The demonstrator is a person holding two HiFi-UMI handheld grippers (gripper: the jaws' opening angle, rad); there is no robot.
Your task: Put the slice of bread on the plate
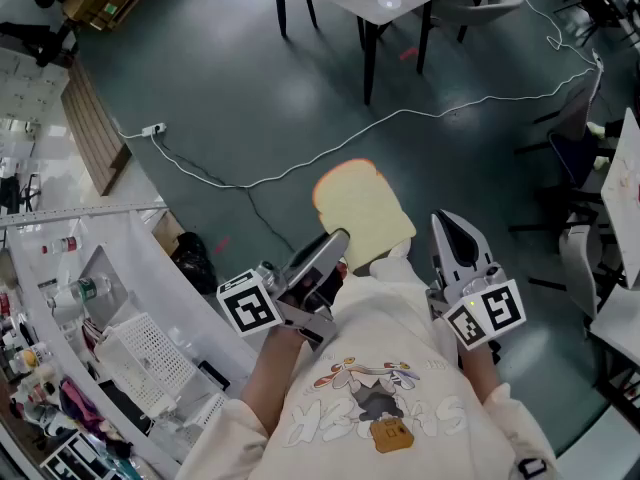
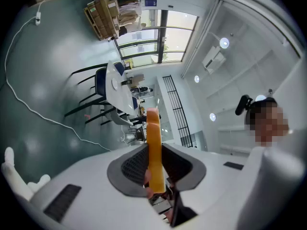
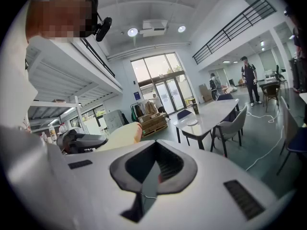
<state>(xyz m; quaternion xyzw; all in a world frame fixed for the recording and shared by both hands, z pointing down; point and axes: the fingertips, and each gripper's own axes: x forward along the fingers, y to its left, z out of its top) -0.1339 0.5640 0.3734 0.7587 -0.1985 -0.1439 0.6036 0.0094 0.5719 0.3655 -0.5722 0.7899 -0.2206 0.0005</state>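
A: Obs.: slice of bread (image 1: pixel 362 213) is in the air over the floor (image 1: pixel 250 88), pinched at its lower edge by the left gripper (image 1: pixel 333 251). The left gripper view shows it edge-on and upright between the clenched jaws.

B: Right gripper (image 1: pixel 457 240)?

A: Jaws closed together with nothing between them. It is near the slice, apart from it.

B: Handling?

A: Judged light, soft and crumbly. It sticks out flat without drooping, so it is stiff enough for a one-edge hold. A harder squeeze would likely dent or tear it. Best hold: near the crust, gently.

B: Plate?

A: What looks like a plate (image 3: pixel 191 122) sits on a table (image 3: pixel 216 110), well apart from the slice.
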